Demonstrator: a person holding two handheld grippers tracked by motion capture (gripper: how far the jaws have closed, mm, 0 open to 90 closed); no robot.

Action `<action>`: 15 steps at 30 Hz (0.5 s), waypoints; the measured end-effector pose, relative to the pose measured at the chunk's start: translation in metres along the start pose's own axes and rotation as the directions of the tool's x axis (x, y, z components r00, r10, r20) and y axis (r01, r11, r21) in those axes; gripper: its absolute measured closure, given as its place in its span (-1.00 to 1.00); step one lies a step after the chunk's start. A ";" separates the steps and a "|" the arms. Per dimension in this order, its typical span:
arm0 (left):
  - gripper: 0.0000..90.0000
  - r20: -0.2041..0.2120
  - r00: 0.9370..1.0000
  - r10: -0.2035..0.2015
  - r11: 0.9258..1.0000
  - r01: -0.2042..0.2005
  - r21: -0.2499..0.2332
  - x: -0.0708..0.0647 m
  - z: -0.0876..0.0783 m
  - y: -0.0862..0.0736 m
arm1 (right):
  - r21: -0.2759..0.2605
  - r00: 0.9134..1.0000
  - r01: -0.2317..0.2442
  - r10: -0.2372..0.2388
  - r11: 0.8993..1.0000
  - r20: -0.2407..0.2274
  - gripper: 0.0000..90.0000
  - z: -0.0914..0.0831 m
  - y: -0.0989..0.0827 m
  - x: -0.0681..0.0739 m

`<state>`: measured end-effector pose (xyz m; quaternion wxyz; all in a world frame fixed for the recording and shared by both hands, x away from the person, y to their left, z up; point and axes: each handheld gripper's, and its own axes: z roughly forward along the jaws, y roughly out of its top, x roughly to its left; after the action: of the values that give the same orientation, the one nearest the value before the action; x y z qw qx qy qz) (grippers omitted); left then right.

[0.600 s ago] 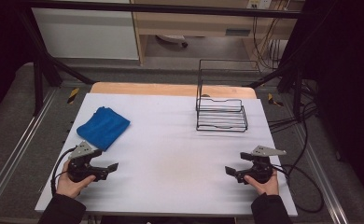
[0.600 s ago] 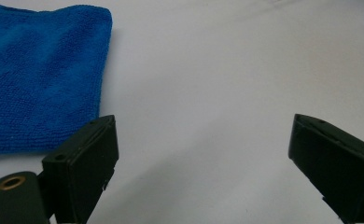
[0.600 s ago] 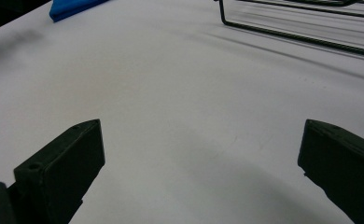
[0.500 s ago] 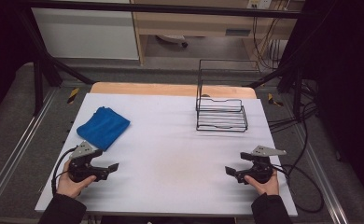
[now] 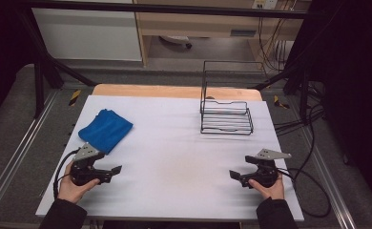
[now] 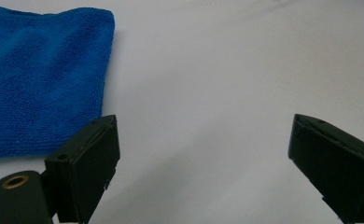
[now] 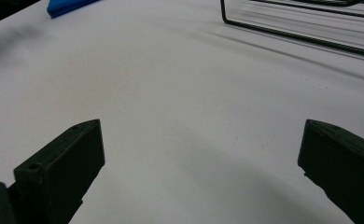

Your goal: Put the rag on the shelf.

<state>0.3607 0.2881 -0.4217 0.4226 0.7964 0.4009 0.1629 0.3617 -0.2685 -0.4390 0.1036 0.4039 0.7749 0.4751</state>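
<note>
Blue cloth (image 5: pixel 106 130) just beyond left tongs (image 5: pixel 116 170); both tongs spread, empty, low over table (image 5: pixel 174 143).

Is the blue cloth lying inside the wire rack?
No, the blue cloth lies flat on the table's left side, well apart from the wire rack at the right.

Open tool over the white table, blue cloth off to one side

The left tool (image 6: pixel 203 163) has its two black jaws rising from the bottom edge, spread wide apart with nothing between them but bare white table (image 6: pixel 227 70). A folded blue cloth (image 6: pixel 40 74) lies flat on the table in the upper left, its near edge just beyond the left-hand jaw in the picture; whether the two touch is unclear. A brass-coloured hole shows on the tool's body at the bottom left corner.
</note>
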 end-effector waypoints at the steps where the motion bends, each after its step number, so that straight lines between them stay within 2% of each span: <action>1: -0.79 0.000 1.000 0.002 1.000 -0.002 0.001 0.000 0.000 0.001 | 0.003 1.000 -0.001 0.001 1.000 0.003 -0.98 0.000 0.000 0.000; 10: -0.74 -0.010 1.000 -0.011 1.000 0.011 0.015 0.003 0.001 0.015 | 0.011 1.000 0.000 0.000 1.000 0.006 -0.98 0.001 0.000 0.001; 15: -0.66 -0.041 0.999 -0.002 0.999 0.003 0.042 0.008 0.004 0.026 | 0.012 1.000 -0.001 0.001 1.000 0.007 -0.98 0.002 -0.001 0.001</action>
<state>0.3814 0.2836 -0.4034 0.3976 0.8012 0.4138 0.1699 0.3618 -0.2668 -0.4401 0.1037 0.4065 0.7773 0.4688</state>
